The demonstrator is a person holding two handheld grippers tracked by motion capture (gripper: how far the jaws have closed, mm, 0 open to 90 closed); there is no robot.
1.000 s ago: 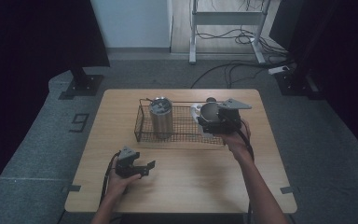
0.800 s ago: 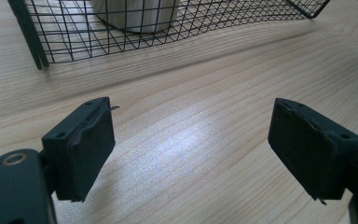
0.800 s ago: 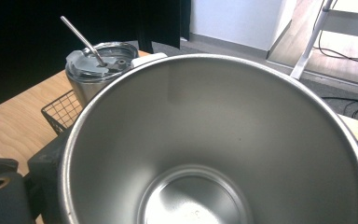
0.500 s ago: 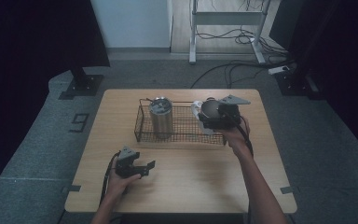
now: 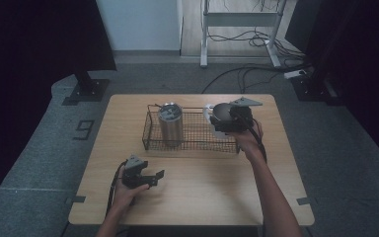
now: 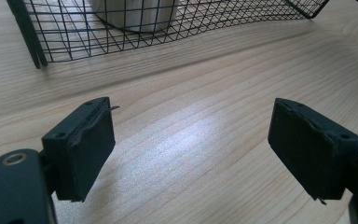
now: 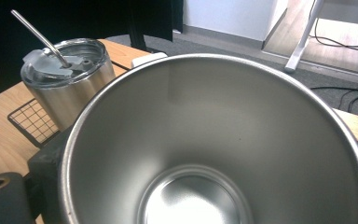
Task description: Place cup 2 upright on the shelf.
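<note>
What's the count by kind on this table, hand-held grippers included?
Steel cups: 2, the lidded cup and the open cup
Straw: 1
Wire basket: 1
Hand-held grippers: 2, the left hand-held gripper and the right hand-held gripper
Total: 6

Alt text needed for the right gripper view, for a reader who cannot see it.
An empty steel cup, seen from above its open mouth, sits between the right gripper's black jaws. Behind it to the left a lidded steel tumbler with a metal straw stands in a black wire basket on the wooden table.
</note>
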